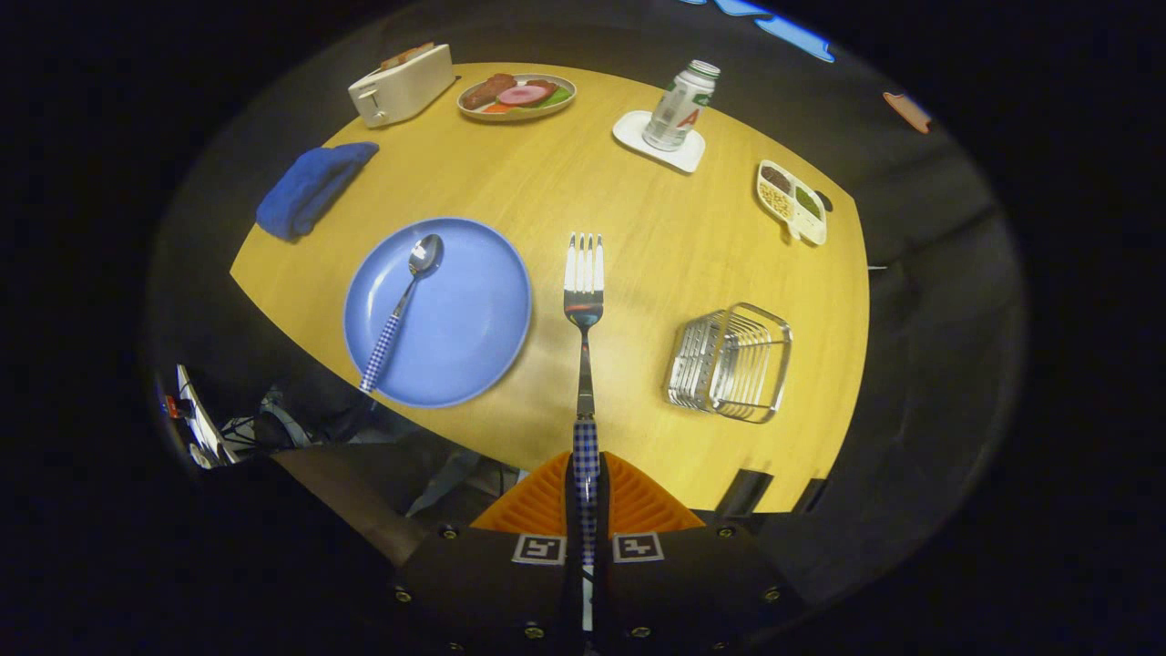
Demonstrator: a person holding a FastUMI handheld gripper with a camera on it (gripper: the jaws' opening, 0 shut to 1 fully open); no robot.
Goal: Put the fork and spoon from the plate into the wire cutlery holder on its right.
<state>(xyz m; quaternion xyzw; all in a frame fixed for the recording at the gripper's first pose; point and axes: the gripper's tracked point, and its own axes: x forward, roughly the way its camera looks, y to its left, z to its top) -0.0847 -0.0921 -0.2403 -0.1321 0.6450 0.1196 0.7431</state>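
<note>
Fork (584, 301): 4 steel tines, checked handle, clamped upright in hand-held gripper (586, 492) above table (638, 228), between plate (474, 337) and holder (729, 363).

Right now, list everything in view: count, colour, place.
fork: 1, silver with checked handle, clamped between the fingers, tines forward
spoon: 1, silver, checked handle, on plate
plate: 1, blue, left of fork
cutlery holder: 1, silver wire, right of fork
cloth: 1, blue, beyond plate
toaster: 1, white, far left
food plate: 1, beside toaster
bottle: 1, on white coaster
snack tray: 1, white, beyond holder
table: 1, wood
tool: 1, shut on fork
</note>
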